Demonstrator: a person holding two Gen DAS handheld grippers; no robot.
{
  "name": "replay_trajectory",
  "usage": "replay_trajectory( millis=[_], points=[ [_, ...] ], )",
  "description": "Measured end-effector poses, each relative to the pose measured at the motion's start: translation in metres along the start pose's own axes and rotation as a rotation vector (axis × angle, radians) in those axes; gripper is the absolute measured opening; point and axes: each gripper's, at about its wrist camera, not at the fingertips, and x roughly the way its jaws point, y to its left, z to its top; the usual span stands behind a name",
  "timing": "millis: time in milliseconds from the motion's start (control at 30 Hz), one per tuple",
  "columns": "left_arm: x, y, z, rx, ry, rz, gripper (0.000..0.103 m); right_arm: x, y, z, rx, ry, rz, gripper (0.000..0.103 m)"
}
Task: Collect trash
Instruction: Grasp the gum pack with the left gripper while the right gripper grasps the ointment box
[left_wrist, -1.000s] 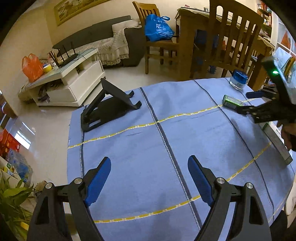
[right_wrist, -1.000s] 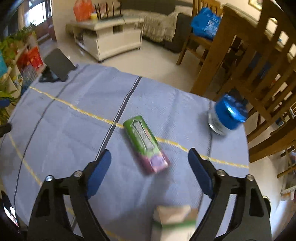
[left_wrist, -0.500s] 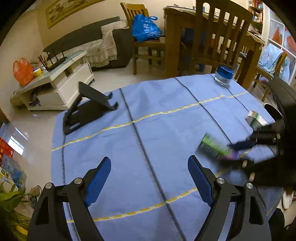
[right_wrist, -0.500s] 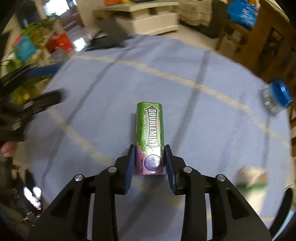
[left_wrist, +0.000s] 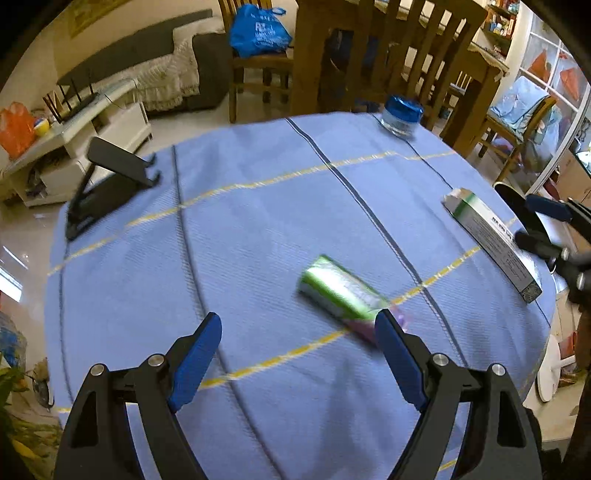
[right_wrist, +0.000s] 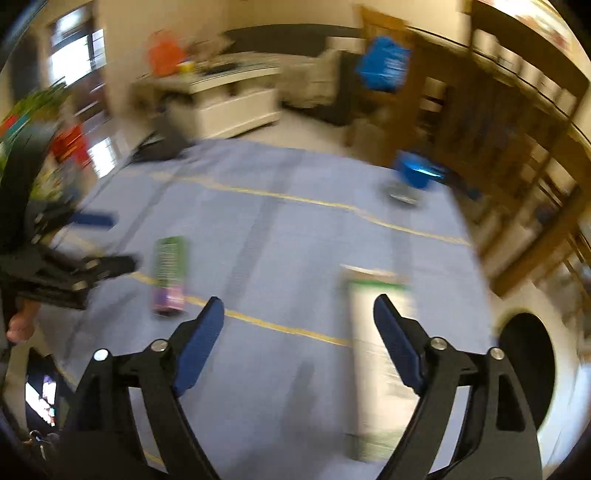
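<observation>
A green and purple Doublemint gum pack (left_wrist: 341, 293) lies flat on the blue tablecloth, just ahead of my left gripper's right finger. It also shows in the blurred right wrist view (right_wrist: 170, 273). My left gripper (left_wrist: 297, 356) is open and empty above the cloth. My right gripper (right_wrist: 297, 341) is open and empty, seen at the table's right edge (left_wrist: 543, 225) in the left wrist view. A white and green carton (left_wrist: 491, 240) lies near the right edge, under my right gripper's right finger (right_wrist: 380, 325).
A blue-lidded jar (left_wrist: 400, 116) stands at the far side of the table. A black folding stand (left_wrist: 107, 181) sits at the far left. Wooden chairs (left_wrist: 410, 55) crowd the far edge. A black round bin opening (right_wrist: 528, 362) lies beside the table on the right.
My right gripper has opened, let go of the gum pack on the cloth and pulled back to the right. The left gripper has moved closer to the pack.
</observation>
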Motion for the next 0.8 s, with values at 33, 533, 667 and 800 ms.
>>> replay_trajectory(
  millis=[33, 533, 667, 800],
  points=[
    [0.002, -0.003, 0.000, -0.009, 0.005, 0.018, 0.081, -0.002, -0.015, -0.004, 0.030, 0.004, -0.007, 0.084],
    [0.028, -0.018, 0.009, -0.330, 0.146, 0.104, 0.092, 0.016, -0.074, -0.059, 0.129, 0.091, 0.029, 0.093],
    [0.041, -0.031, 0.011, -0.327, 0.179, 0.169, 0.096, 0.018, -0.072, -0.062, 0.119, 0.106, 0.044, 0.089],
    [0.044, -0.042, 0.013, -0.299, 0.159, 0.217, 0.090, 0.017, -0.071, -0.064, 0.117, 0.110, 0.056, 0.082]
  ],
)
